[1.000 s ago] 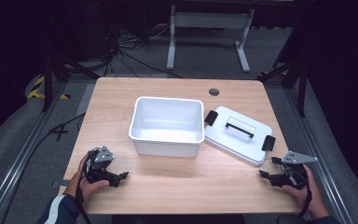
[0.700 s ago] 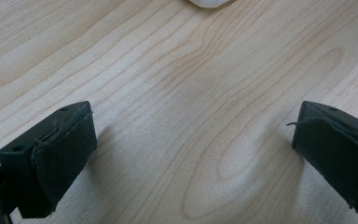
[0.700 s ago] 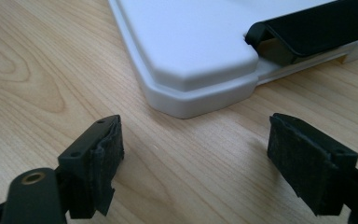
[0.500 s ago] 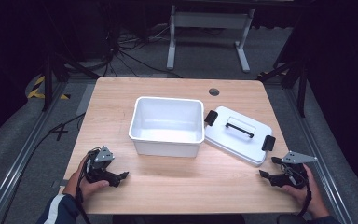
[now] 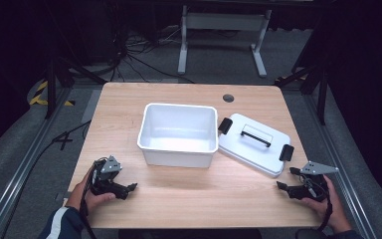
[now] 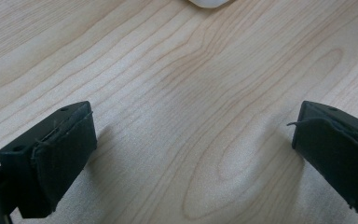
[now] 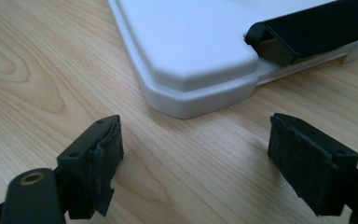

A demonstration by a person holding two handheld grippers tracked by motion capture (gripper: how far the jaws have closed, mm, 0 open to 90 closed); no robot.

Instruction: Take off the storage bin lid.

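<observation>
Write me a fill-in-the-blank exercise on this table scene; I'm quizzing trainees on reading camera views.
1. The white tub holds ____.
2. The lid lies on the table on the tub's ____ side in the high view.
3. The jaws of the left gripper and the right gripper stand ____.
4. The lid's handle is coloured ____.

Missing words: nothing; right; open; black

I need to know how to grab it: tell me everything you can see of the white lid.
The white lid lies flat on the wooden table, top side up, right of the white bin and close beside it. It looks like plastic, rectangular with rounded corners, a black handle on top and a black clasp at two opposite ends. Nothing grips it; the right gripper points at its near corner, jaws open.
</observation>
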